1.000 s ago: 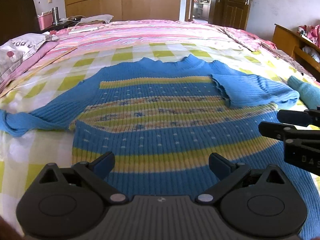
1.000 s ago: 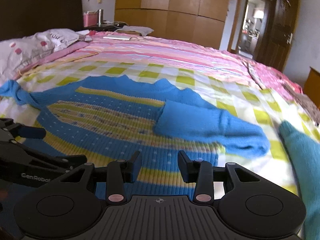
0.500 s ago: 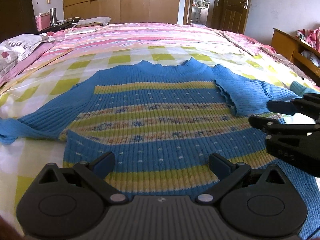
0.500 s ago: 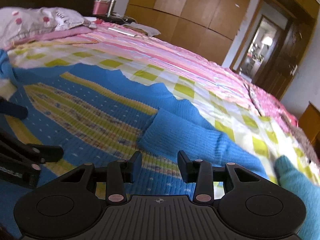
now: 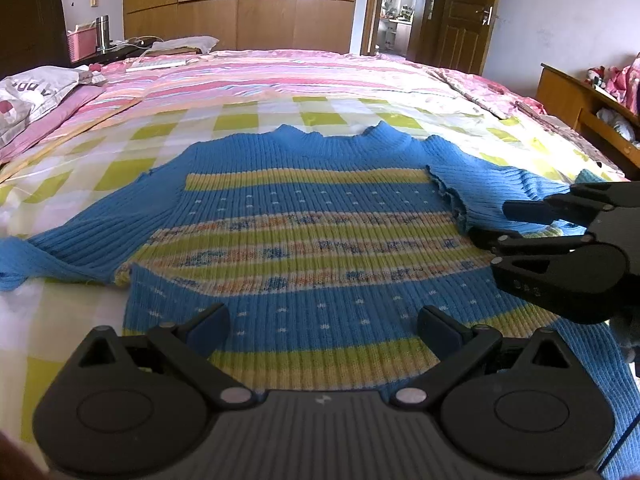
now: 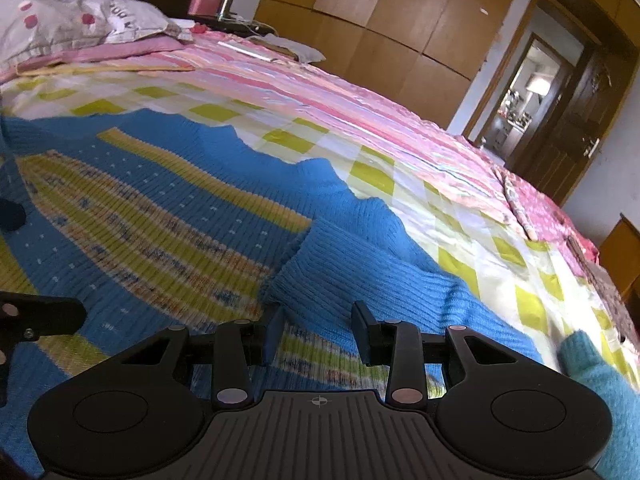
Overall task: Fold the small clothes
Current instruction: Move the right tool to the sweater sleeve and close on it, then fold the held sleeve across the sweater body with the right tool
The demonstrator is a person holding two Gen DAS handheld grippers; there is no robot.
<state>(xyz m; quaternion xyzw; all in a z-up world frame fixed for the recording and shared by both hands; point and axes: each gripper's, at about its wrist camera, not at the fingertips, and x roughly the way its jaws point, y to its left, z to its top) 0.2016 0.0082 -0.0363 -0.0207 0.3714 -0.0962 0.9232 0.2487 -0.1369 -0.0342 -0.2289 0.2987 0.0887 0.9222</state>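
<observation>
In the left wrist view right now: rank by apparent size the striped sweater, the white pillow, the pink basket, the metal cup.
1. striped sweater, by far the largest.
2. white pillow, cut off by the frame edge.
3. pink basket.
4. metal cup.
Basket and cup are far from the camera and small; their order is unsure.

My right claw now lower and nearer the folded sleeve, perhaps almost touching; my left claw closer to the sweater.

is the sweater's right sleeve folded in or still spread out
Folded in. The right sleeve lies doubled back across the sweater, its cuff on the striped chest; the left sleeve is spread out on the bed.
</observation>
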